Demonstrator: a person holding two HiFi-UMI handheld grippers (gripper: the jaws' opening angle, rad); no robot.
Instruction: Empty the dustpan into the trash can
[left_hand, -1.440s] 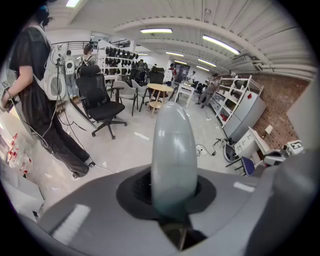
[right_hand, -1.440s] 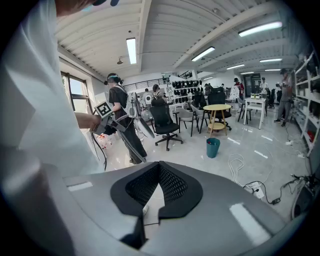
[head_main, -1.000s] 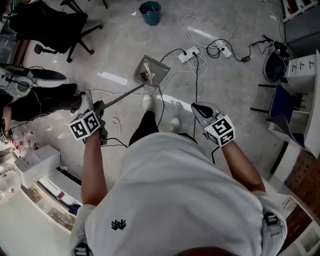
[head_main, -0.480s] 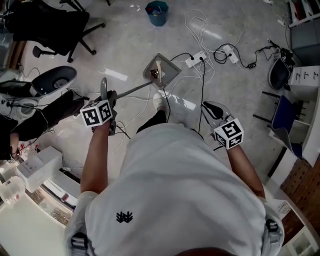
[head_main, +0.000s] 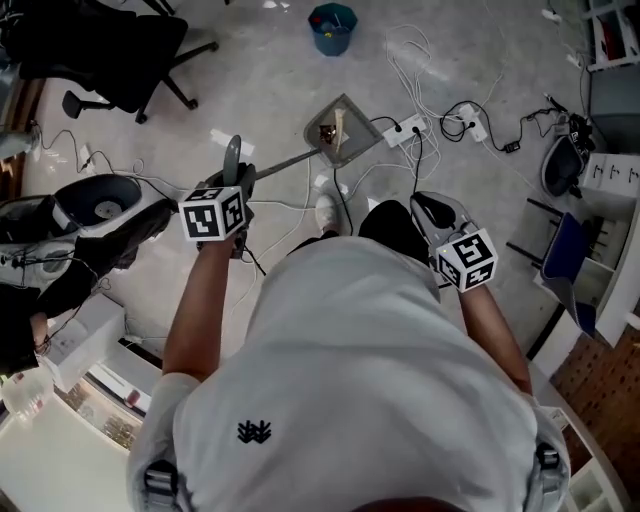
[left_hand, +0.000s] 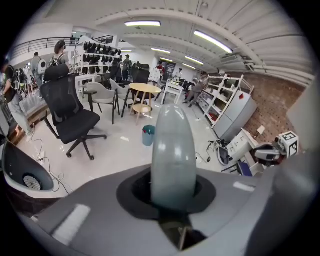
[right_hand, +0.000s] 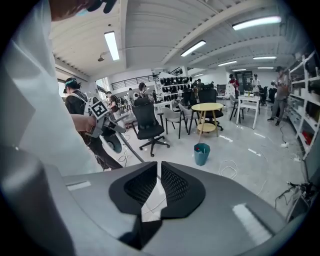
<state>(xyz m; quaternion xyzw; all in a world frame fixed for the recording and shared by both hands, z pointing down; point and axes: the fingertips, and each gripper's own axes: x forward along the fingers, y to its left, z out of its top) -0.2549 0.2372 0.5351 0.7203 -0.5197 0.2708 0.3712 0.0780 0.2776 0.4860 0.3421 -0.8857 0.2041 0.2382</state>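
Note:
The grey dustpan (head_main: 340, 130) hangs above the floor on its long handle (head_main: 285, 165), with scraps of litter lying in it. My left gripper (head_main: 234, 183) is shut on the handle's upper end; in the left gripper view that rounded grey handle tip (left_hand: 173, 155) stands up between the jaws. The blue trash can (head_main: 332, 27) stands on the floor beyond the pan, also visible as the trash can (left_hand: 148, 135) and the trash can (right_hand: 202, 154). My right gripper (head_main: 428, 207) is held at the person's right side, its jaws (right_hand: 159, 187) shut with nothing in them.
A black office chair (head_main: 110, 45) stands at the far left. Power strips and white cables (head_main: 412, 128) sprawl over the floor right of the dustpan. A round white-and-black device (head_main: 100, 205) lies to the left. Shelving and a blue chair (head_main: 565, 255) line the right side.
The person has stepped forward. The left gripper and dustpan have moved up and right in the head view, closer to the trash can. The right gripper stays shut and empty.

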